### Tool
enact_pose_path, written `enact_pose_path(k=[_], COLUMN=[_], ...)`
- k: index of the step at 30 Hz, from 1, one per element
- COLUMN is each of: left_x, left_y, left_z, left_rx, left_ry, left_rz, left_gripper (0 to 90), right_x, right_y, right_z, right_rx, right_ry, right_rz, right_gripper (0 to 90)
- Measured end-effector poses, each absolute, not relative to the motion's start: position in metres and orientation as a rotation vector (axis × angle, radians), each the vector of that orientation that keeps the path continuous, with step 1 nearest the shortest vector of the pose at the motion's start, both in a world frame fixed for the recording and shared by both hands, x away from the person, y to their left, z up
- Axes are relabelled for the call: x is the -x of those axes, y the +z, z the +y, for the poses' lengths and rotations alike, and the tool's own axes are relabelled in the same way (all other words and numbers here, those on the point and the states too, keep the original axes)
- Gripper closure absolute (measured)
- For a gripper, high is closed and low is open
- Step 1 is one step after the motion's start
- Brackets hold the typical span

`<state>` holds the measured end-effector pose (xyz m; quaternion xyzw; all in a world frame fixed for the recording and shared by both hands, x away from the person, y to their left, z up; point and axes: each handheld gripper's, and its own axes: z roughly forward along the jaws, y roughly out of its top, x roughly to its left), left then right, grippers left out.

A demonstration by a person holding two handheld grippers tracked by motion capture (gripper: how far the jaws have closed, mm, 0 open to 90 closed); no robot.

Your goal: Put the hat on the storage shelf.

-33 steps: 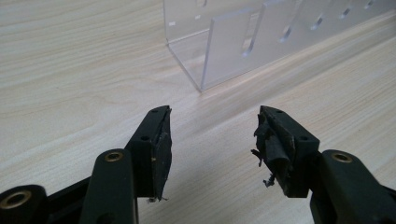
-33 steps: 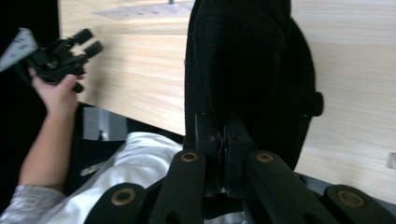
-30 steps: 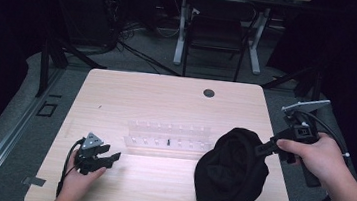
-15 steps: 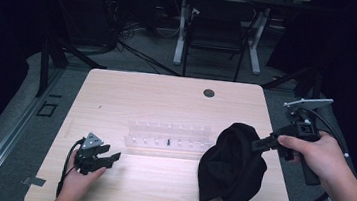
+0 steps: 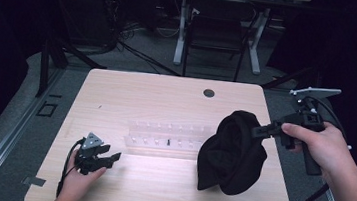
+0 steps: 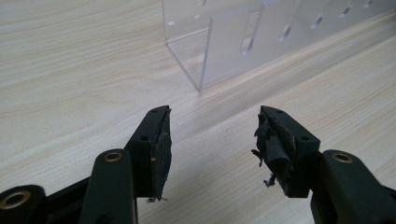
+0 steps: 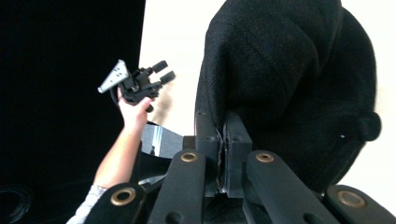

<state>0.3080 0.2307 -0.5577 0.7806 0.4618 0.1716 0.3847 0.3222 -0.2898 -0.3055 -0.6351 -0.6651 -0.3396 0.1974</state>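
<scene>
Right gripper [image 5: 258, 132] is clamped tight on the black hat [image 5: 231, 154], dangling it at the frame's lower right. Left gripper [image 5: 110, 158], lower left, rests on the table [image 5: 166, 99], jaws apart.

the room was dim, with only the table [image 5: 166, 99] lit from above; its surroundings fell to near black. the black hat [image 5: 233, 154] showed little detail in the high view. the left gripper view was bright and sharp, with soft shadows under the jaws.
</scene>
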Motion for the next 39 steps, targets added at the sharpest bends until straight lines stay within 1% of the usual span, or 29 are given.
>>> enact_pose_path(k=[8,17,39], left_x=[-0.308,-0.308,-0.309], left_y=[-0.558,-0.557,-0.557], left_z=[0.230,0.231,0.231], left_rx=[-1.988,-1.997,-2.004], left_ry=[0.435,0.426,0.412], left_rz=[1.175,1.175,1.170], left_gripper=[45.1,45.1,45.1], right_x=[-0.330,-0.344,-0.389], right_y=[-0.293,-0.277,-0.268], right_z=[-0.289,-0.277,-0.232], right_rx=[1.757,1.748,1.689], right_ry=[-1.012,-1.073,-1.162], right_rz=[-1.856,-1.861,-1.875], right_gripper=[87.8,87.7,87.7])
